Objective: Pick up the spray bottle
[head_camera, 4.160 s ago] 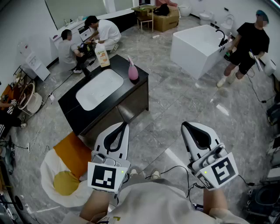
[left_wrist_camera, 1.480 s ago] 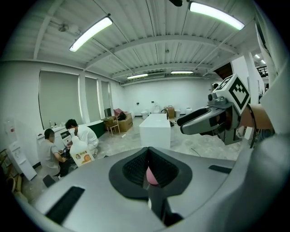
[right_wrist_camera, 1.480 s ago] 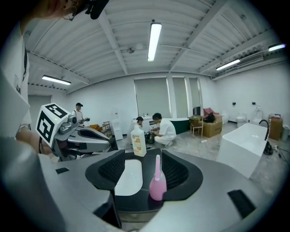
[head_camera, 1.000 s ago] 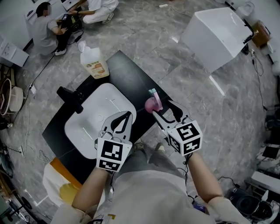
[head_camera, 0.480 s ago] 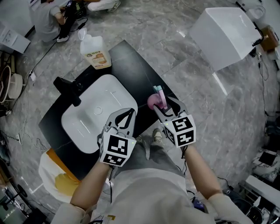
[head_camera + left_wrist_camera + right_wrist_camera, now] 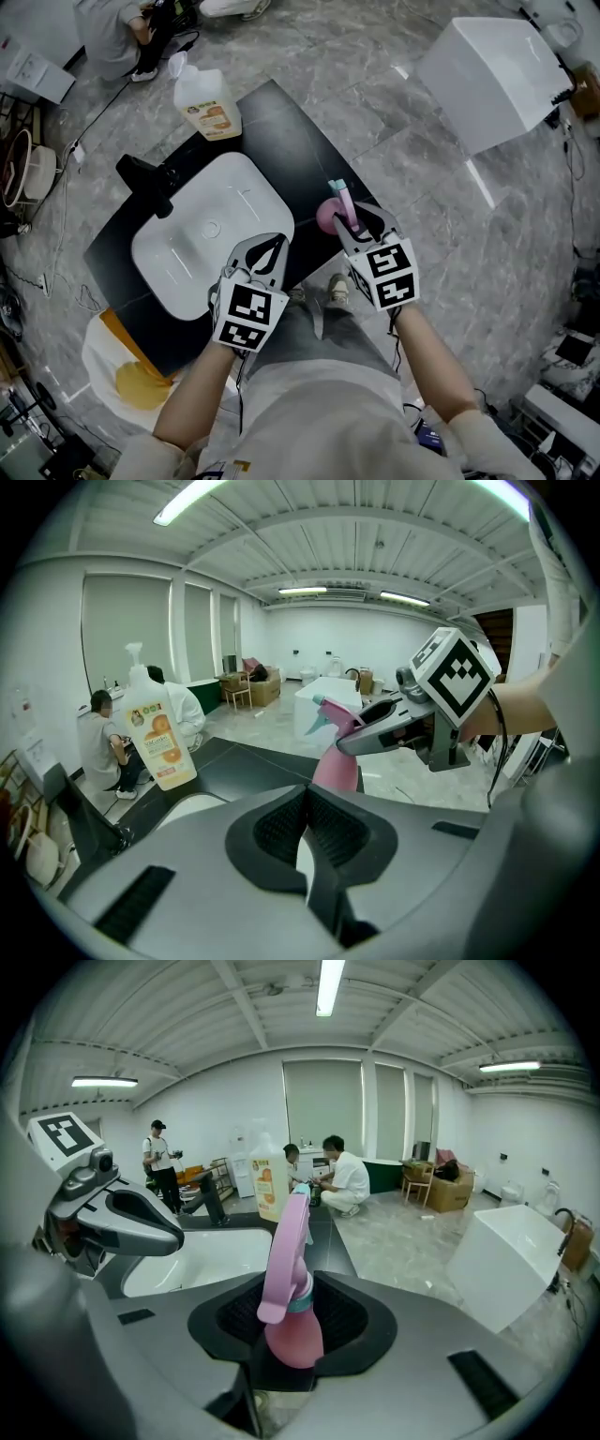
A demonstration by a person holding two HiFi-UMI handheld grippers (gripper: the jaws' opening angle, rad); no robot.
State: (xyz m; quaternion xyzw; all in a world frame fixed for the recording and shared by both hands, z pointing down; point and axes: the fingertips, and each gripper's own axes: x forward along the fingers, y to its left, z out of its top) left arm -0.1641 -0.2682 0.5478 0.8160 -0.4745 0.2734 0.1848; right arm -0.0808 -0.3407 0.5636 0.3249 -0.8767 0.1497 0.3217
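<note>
One spray bottle [image 6: 327, 216], one jug [image 6: 208, 108], one basin [image 6: 187, 255].

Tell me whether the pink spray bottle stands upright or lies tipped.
Upright: the pink spray bottle stands on the black counter, trigger head on top.

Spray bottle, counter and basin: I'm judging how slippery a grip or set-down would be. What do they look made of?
Spray bottle: probably plastic; a smooth, evenly pink moulded body and trigger head with a teal collar.
Counter: black and smooth with a faint sheen. It could be stone or laminate, and the look leaves that open.
Basin: white and glossy with rounded edges, likely ceramic.
</note>
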